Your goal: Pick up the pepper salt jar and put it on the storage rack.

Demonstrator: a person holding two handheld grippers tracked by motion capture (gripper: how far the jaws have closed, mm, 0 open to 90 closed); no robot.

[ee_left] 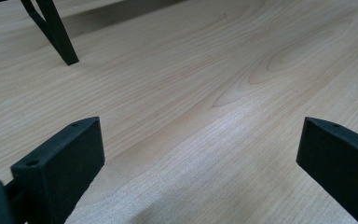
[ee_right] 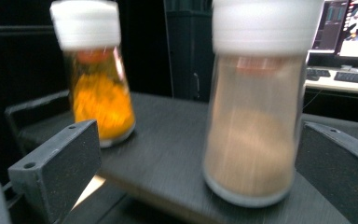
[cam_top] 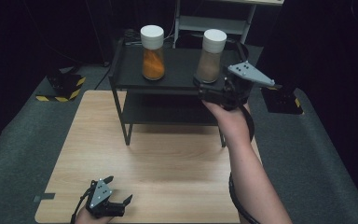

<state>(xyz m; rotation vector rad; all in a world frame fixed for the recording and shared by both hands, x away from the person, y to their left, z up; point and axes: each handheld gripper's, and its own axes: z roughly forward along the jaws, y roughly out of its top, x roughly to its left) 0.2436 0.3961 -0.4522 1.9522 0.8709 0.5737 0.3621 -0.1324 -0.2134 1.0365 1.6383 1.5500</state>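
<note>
Two clear spice jars with white caps stand upright on the top shelf of a black rack (cam_top: 177, 77). The orange-filled jar (cam_top: 153, 52) (ee_right: 100, 79) is on the left and the brown-filled jar (cam_top: 210, 56) (ee_right: 256, 116) on the right. My right gripper (cam_top: 205, 88) (ee_right: 198, 163) is open at the shelf's front right, its jaws wide apart just in front of the brown jar and not touching it. My left gripper (cam_top: 116, 191) (ee_left: 200, 158) rests open near the table's front left edge, with bare wood between its jaws.
The rack stands at the back of a light wooden table (cam_top: 168, 163) (ee_left: 214, 70) and has a lower shelf (cam_top: 168, 112). One rack leg (ee_left: 56, 32) appears in the left gripper view. Grey floor mats surround the table; a monitor (ee_right: 349, 28) glows behind.
</note>
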